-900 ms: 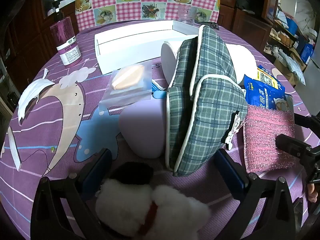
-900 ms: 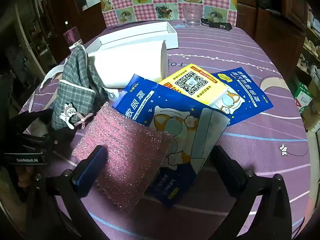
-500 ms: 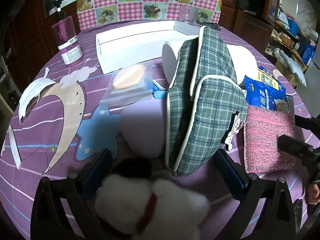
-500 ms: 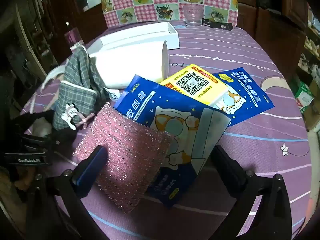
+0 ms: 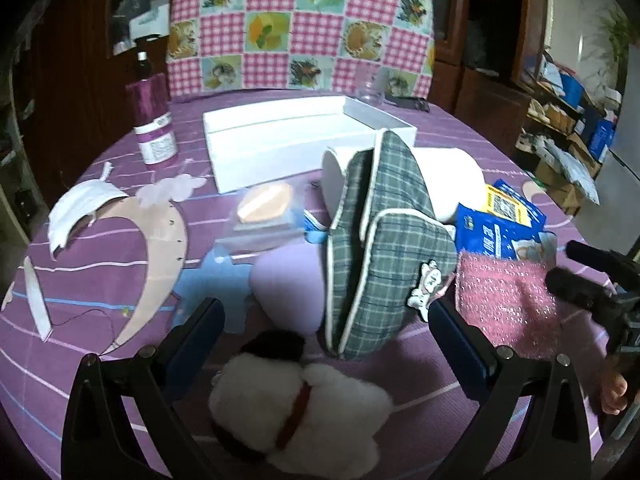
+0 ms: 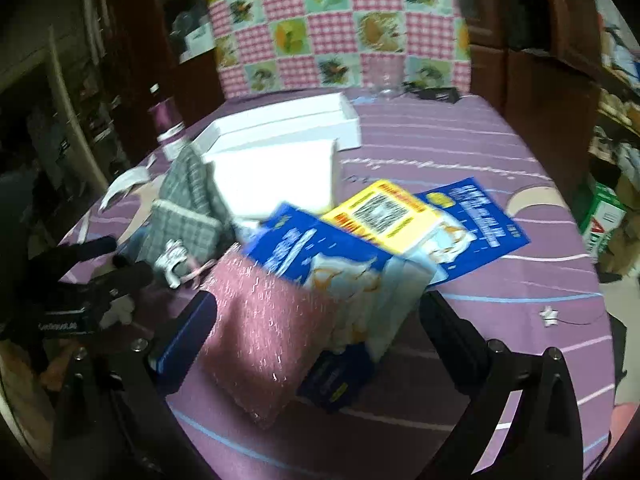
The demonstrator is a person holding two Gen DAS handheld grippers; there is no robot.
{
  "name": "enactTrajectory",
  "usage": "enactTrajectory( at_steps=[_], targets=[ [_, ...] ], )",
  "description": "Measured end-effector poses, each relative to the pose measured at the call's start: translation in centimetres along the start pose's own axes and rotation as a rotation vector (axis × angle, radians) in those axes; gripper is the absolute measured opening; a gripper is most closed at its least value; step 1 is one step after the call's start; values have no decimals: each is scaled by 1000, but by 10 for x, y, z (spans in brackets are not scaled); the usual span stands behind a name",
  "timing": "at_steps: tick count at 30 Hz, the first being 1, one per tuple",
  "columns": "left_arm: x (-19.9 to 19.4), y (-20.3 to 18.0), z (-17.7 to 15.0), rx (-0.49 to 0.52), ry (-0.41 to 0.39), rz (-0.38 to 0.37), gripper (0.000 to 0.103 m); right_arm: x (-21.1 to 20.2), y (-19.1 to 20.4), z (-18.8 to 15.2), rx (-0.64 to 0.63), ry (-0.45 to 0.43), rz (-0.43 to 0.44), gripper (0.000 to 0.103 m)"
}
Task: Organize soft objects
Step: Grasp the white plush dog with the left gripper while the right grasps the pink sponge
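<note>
Item: white plush toy [image 5: 300, 412] with a red collar and a dark patch at its far end. It lies on the purple surface [image 5: 120, 280] at the near edge, between the two fingers of the left gripper [image 5: 320, 332]. Those fingers are spread wide on either side of it, and no pad is seen to press on it.

Adjoining, just beyond the toy: a lilac rounded soft piece [image 5: 288, 284], and to its right a grey plaid padded slipper [image 5: 384, 248] with a small white charm, standing on edge and leaning against a white cylinder [image 5: 452, 176]. Whether the slipper touches the toy cannot be told.

Right of the slipper: a pink glittery scouring pad [image 6: 264, 320], lying partly over blue and yellow packets [image 6: 384, 240]. The right gripper [image 6: 316, 328] is set over this pad, its fingers likewise held wide and closed on nothing.

Farther back: an open white box [image 5: 280, 144], empty as far as can be seen; a clear pouch with a peach sponge [image 5: 264, 208]; a purple pump bottle [image 5: 152, 120] at far left; a white mask [image 5: 76, 212] at left.

Step in hand, as judged: the approach to a first pick, with nothing yet lifted and no soft item in the box. Both views are somewhat blurred.

Next move, as judged: the left fingers are to be lowered about the toy and closed gently, since the plush will compress. The leaning slipper is to be kept clear, as it may topple if nudged.
</note>
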State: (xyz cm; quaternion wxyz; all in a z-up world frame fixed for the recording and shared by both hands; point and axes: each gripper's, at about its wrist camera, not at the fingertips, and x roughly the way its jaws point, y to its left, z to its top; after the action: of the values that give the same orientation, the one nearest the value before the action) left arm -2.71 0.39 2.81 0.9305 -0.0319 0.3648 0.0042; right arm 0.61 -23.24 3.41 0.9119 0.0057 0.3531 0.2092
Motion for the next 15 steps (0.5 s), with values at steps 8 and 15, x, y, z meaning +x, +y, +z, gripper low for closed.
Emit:
enactTrajectory(
  at_steps=[8,15],
  targets=[
    [-23,6,1,-21,-116,79,103,-36,1,3,-5,-212,-166,101],
    [-37,18,-4,-79,-144,88,103,-23,4,3,-15,-97,14,93]
  ],
)
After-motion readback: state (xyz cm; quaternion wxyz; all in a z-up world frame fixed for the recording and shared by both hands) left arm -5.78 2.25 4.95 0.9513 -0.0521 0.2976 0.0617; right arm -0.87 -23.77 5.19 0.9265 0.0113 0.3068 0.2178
